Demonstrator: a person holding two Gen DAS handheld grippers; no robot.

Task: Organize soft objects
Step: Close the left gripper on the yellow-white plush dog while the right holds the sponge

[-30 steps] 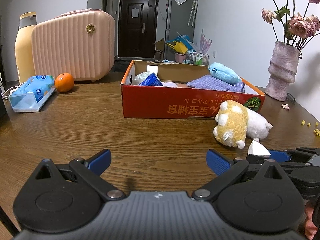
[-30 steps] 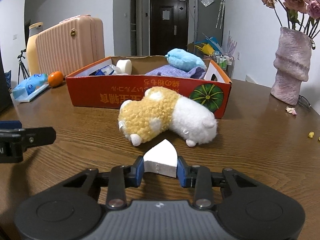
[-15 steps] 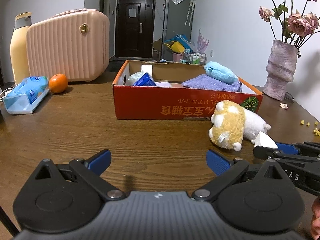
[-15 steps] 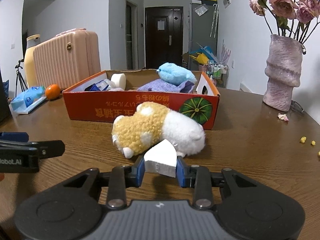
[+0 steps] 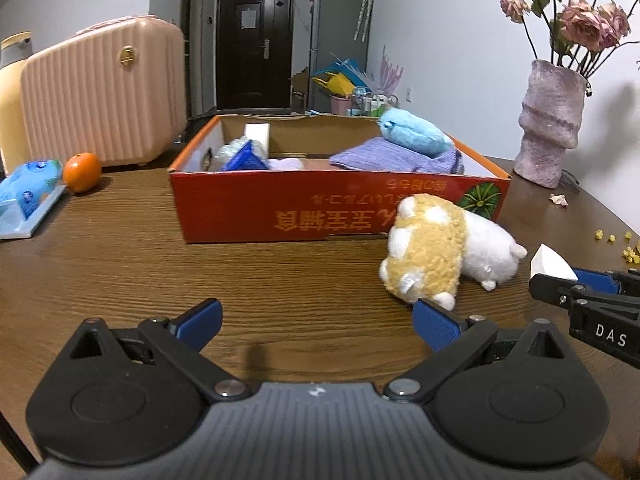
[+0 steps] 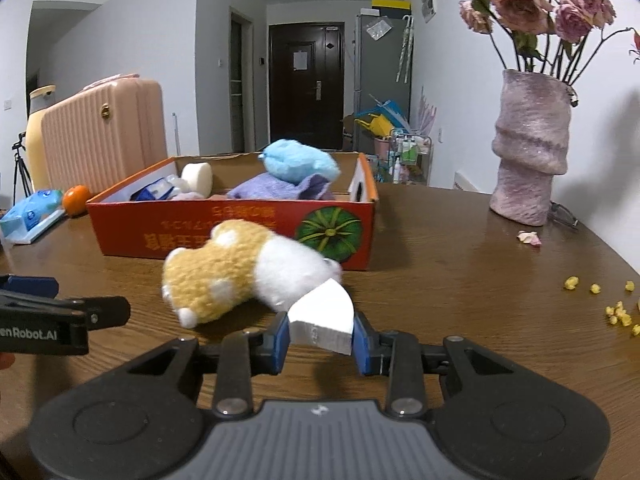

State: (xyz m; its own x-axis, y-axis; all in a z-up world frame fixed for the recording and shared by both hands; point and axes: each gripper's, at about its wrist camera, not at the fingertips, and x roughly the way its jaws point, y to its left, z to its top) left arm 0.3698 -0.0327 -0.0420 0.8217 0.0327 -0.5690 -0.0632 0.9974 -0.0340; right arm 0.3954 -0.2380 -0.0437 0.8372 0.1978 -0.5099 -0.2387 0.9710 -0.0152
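The white foam wedge (image 6: 322, 316) is sitting clamped between the fingers of the right gripper (image 6: 321, 342), above the surface (image 6: 460, 280). The red box (image 6: 240, 224) is lying ahead and a little to the left, behind the plush toy (image 6: 240, 272), which is lying crosswise in the way. The left gripper (image 5: 316, 316) is hanging empty, its fingers wide apart, just before the toy.

This is a lived-in home, likely a flat's dining area opening onto an entry hall. A wooden table (image 5: 120, 280) carries a vase (image 6: 530, 160) of dried roses (image 6: 520, 0), an orange (image 5: 82, 166), a tissue pack (image 5: 26, 192) and a pink suitcase (image 5: 104, 112). Beyond stand a dark front door (image 6: 306, 84), a fridge (image 6: 382, 72) with hanging umbrellas, and a cart of bottles (image 6: 408, 156).
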